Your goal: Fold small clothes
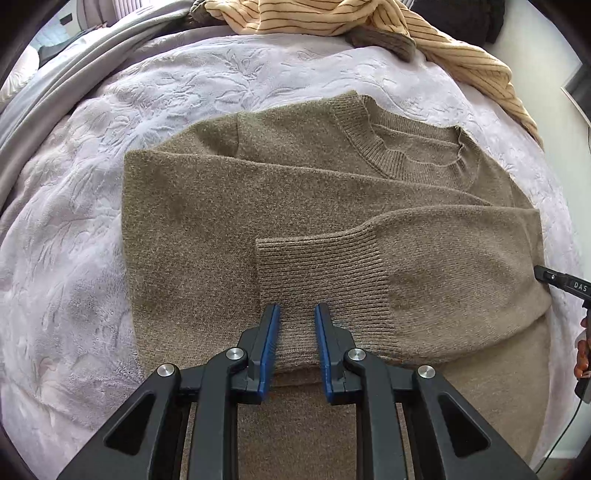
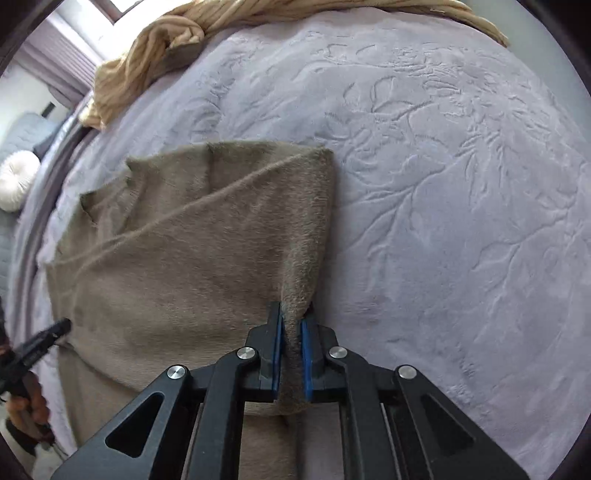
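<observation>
The brown sweater (image 1: 295,206) lies flat on the bed (image 1: 74,221), neck away from the person, with both sleeves already folded across the chest; the cuff (image 1: 317,273) of the upper sleeve lies near the middle. The step in hand looks like the last fold, bringing the lower part of the body up over the sleeves.

The left claw (image 1: 295,321) hovers low over the cuff with its blue pads apart and nothing between them. Whether the tips touch the knit cannot be told. It points straight ahead toward the neck, level with the bed.

The right claw (image 2: 292,325) is closed on a pinch of the sweater's right edge, and the cloth rises into a small ridge between its pads. It too points forward, set low at the garment's side.

The next move probably calls for the left claw to take a matching hold on its side, so both lift evenly and the folded sleeves stay put. A striped yellow garment (image 1: 369,22) lies bunched at the far end of the bed.
</observation>
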`<state>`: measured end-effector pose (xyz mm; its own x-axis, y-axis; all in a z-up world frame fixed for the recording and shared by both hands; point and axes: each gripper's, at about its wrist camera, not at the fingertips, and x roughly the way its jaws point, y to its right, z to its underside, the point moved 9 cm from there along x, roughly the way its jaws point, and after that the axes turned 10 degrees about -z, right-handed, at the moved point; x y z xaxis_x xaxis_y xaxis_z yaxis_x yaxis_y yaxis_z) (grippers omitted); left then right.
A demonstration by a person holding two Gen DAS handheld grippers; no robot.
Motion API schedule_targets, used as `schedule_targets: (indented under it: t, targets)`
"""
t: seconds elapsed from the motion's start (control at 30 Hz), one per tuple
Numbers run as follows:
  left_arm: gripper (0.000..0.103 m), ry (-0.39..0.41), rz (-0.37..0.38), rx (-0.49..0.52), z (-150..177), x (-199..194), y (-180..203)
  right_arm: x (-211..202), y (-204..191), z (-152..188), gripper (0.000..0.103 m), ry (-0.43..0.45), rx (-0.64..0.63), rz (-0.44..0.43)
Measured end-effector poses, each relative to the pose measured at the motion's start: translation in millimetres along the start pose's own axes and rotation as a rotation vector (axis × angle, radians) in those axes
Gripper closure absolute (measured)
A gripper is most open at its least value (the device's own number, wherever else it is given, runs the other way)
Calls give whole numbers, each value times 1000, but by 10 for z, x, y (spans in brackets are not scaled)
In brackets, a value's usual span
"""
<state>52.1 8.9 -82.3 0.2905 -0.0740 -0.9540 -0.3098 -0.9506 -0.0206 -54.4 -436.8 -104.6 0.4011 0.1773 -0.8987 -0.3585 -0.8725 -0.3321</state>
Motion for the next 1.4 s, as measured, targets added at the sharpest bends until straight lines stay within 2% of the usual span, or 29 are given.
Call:
schedule_targets:
  t: [0.03,0.23,0.4,0.5,0.63,0.8,0.83,0.9,0.93,0.97,1.13,1.23,1.33,1.37,1.4]
  targets:
    - [81,-2,-7,0,1,-10,-5,-20,32,10,82,15,24,-8]
    - [81,-18,-32,-41,21,-128,-189,-364,60,162,81,76,148,-14]
    - [81,-9,-36,-22,27,-181,-220,-528,-346,255,79,108,86,-96]
    - [81,-47,-56,-21,118,-57,-223,-350,-588,306,78,66,33,-110]
    - [81,-45,-65,-32,85,1,-187,39,-581,476,79,-21,39,-64]
    - [81,-55,-57,-36,82,-6,-197,-76,-517,566,79,-12,54,-64]
    - [81,-56,-60,-34,63,-1,-221,-115,-512,578,76,-14,61,-67]
    - [81,-55,-67,-31,81,-22,-237,-183,-521,592,62,-11,79,-81]
    - [81,-55,-69,-32,84,-32,-242,-222,-536,593,49,-5,87,-90]
    - [81,-55,-73,-33,75,-41,-232,-251,-553,581,41,0,90,-94]
    - [81,-62,-90,-35,17,-73,-180,-355,-640,669,39,1,88,-119]
    - [81,-71,-99,-33,9,-98,-145,-360,-703,689,32,-4,88,-135]
    - [81,-82,-110,-22,38,-103,-112,-356,-745,689,31,-11,88,-146]
    - [76,-88,-116,-19,46,-106,-101,-366,-746,695,30,-14,89,-150]
    - [44,-92,-121,-22,54,-114,-93,-368,-757,699,28,-17,89,-154]
